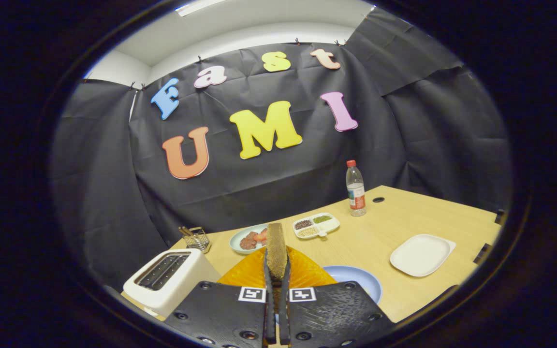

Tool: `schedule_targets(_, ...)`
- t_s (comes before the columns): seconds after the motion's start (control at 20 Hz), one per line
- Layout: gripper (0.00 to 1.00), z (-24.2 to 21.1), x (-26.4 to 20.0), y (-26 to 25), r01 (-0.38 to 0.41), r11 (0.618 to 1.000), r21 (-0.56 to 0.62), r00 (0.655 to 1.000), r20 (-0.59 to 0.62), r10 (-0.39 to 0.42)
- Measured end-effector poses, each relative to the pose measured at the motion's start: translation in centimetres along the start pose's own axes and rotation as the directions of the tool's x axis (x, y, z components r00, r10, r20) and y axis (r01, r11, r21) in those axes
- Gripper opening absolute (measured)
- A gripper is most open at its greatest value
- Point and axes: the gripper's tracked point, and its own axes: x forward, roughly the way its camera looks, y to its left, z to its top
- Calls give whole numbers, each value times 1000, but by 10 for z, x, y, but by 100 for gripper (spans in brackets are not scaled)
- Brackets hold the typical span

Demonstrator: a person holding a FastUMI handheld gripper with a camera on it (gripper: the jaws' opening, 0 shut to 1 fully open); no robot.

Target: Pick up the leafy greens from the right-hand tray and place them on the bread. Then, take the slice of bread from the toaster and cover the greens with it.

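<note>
Gripper (277,275) fingers are pinching the bread (276,249) edge-on, holding it upright above the orange plate (307,275), beside the toaster (165,280), likely carrying it to cover the greens, hidden below.

Light comes from a ceiling strip lamp (196,6) far above, bright and slightly blown out. The wooden surface (404,217) is evenly lit with soft, faint shadows. Fisheye distortion bends the surface's edges and the wall (strongest toward the rim, where brightness falls off). The near hand-held gripper (277,285) looks dark yet reasonably sharp.
</note>
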Motion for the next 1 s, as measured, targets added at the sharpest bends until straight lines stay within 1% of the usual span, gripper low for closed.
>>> schedule_targets(0.2, 3, -29, 12, -6, -21, 997, 75, 998, -55, 25)
schedule_targets(0.35, 6, -42, 19, -18, -7, 993, 119, 997, -79, 17)
schedule_targets(0.55, 6, -56, 19, -35, 5, 985, 171, 993, -114, 15)
schedule_targets(0.65, 11, -62, 17, -48, 20, 987, 161, 992, -126, 0)
schedule_targets(0.7, 15, -64, 17, -54, 27, 988, 152, 991, -132, -7)
schedule_targets(0.75, 16, -66, 17, -60, 25, 988, 152, 990, -138, -4)
schedule_targets(0.85, 24, -71, 18, -74, 43, 988, 146, 987, -158, -19)
schedule_targets(0.9, 25, -73, 17, -78, 47, 989, 143, 986, -166, -23)
schedule_targets(0.95, 31, -74, 17, -83, 53, 989, 138, 984, -175, -28)
schedule_targets(1.0, 35, -76, 17, -88, 57, 989, 134, 983, -183, -32)
